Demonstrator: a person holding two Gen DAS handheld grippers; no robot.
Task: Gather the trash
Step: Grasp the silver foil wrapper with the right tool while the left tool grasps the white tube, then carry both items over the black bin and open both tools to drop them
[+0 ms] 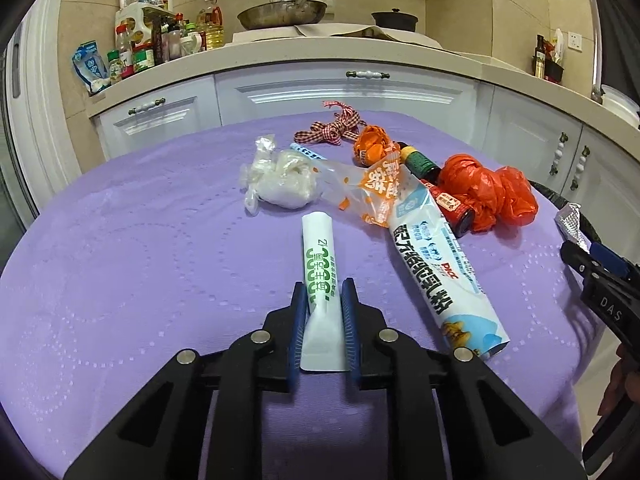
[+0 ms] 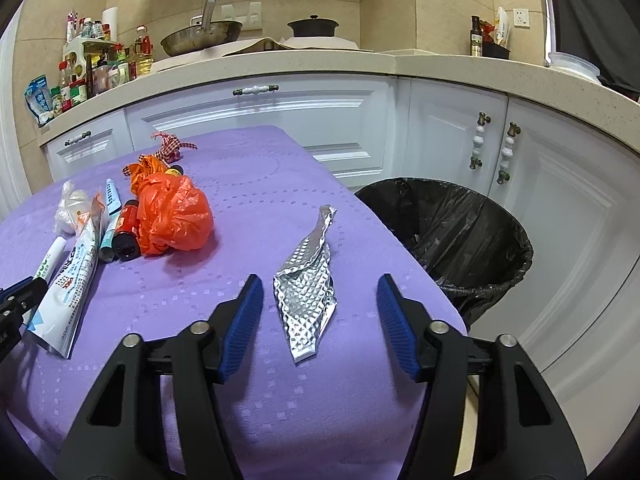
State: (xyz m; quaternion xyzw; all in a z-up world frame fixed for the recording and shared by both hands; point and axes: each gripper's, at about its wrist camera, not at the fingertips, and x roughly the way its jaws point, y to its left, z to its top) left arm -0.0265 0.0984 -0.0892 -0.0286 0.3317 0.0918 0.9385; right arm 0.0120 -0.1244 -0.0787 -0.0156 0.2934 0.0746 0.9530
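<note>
My left gripper (image 1: pixel 323 294) is shut on a white sachet with green print (image 1: pixel 320 276) that lies on the purple tablecloth (image 1: pixel 140 264). Beyond it lie a long blue-white packet (image 1: pixel 444 272), a clear wrapper ball (image 1: pixel 280 178), an orange-printed bag (image 1: pixel 368 192), a red bottle (image 1: pixel 440 196) and a crumpled orange plastic bag (image 1: pixel 488 192). My right gripper (image 2: pixel 318 292) is open, with its fingers on either side of a silver foil wrapper (image 2: pixel 308 284) on the cloth. A bin lined with a black bag (image 2: pixel 452 236) stands right of the table.
A checked ribbon (image 1: pixel 332 128) lies at the table's far edge. White kitchen cabinets (image 2: pixel 312 120) stand behind the table, with bottles (image 1: pixel 160 44), a pan (image 1: pixel 280 12) and a pot on the counter. The table's right edge drops off next to the bin.
</note>
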